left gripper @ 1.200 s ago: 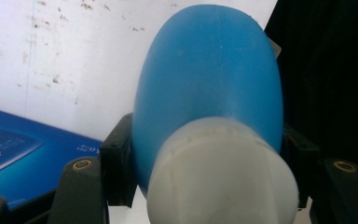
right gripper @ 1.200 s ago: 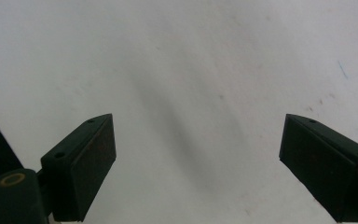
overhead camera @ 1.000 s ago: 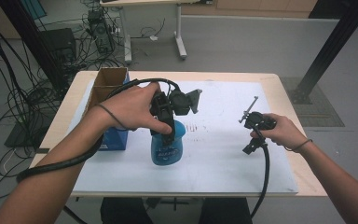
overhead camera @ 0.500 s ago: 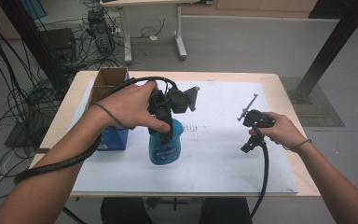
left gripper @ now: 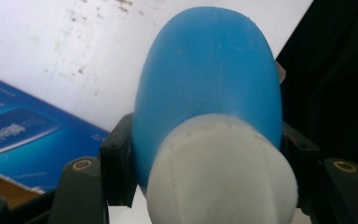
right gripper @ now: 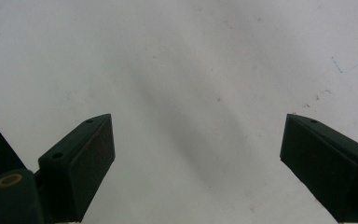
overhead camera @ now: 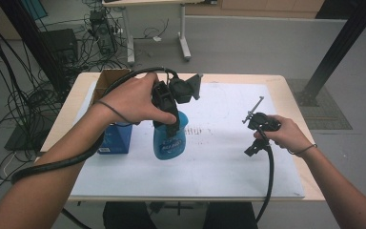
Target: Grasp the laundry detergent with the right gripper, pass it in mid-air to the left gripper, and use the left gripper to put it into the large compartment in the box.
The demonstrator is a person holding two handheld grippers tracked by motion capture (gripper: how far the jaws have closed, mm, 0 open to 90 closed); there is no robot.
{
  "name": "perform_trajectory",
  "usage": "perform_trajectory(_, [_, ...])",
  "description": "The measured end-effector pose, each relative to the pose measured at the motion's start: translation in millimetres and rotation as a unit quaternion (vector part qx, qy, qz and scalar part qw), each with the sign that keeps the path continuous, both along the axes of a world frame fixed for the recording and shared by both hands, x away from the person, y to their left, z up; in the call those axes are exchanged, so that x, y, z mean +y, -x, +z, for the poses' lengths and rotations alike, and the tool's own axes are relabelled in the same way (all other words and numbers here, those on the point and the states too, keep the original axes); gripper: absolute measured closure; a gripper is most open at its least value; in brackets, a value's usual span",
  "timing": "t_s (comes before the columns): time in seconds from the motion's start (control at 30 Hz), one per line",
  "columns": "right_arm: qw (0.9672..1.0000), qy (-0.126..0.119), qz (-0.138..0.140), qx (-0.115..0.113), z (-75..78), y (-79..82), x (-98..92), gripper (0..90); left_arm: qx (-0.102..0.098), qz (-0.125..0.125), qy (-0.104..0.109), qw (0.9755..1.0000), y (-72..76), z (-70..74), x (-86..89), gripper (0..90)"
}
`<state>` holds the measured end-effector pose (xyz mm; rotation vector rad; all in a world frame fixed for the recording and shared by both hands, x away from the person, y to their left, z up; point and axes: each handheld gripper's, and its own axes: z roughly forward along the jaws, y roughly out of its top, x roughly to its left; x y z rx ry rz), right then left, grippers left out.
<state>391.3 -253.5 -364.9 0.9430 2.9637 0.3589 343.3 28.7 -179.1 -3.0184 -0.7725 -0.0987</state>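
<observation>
From above I see my left gripper (overhead camera: 171,125) clamping the blue plastic bottle (overhead camera: 169,143); its own view adds the white cap (left gripper: 223,172). Right gripper (right gripper: 196,163): wide, holding nothing, over white paper (right gripper: 177,60).

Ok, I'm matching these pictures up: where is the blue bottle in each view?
High view: the blue bottle is left of centre, under the left hand.
Left gripper view: centre, clamped between the left tool's black jaws, white cap nearest.
Right gripper view: I can't find it.
Shared landmark: the white sheet on the table.
</observation>
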Motion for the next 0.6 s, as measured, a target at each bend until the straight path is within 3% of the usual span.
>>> perform_trajectory(0.07, [1.0,-0.002,0.0,-0.001,-0.1,-0.4,0.2,10.2,-0.007,0.023,0.005,0.9997,-3.4,9.5,1.7,37.3])
perform_trajectory(0.1, [1.0,-0.002,0.0,-0.001,-0.1,-0.4,0.2,10.2,-0.007,0.023,0.005,0.9997,-3.4,9.5,1.7,37.3])
perform_trajectory(0.13, [1.0,-0.002,0.002,0.0,0.0,-0.7,0.3,10.2,-0.007,0.042,0.008,0.9991,-7.0,16.8,4.9,37.3])
perform_trajectory(0.37, [1.0,-0.006,0.002,0.0,-0.2,-1.5,1.1,10.2,-0.015,0.082,0.024,0.9962,-16.9,34.5,15.2,37.3])
perform_trajectory(0.6, [0.9999,-0.016,0.0,0.002,-0.8,-2.4,0.8,10.1,-0.037,0.13,0.03,0.9904,-28.7,47.5,25.0,37.3])
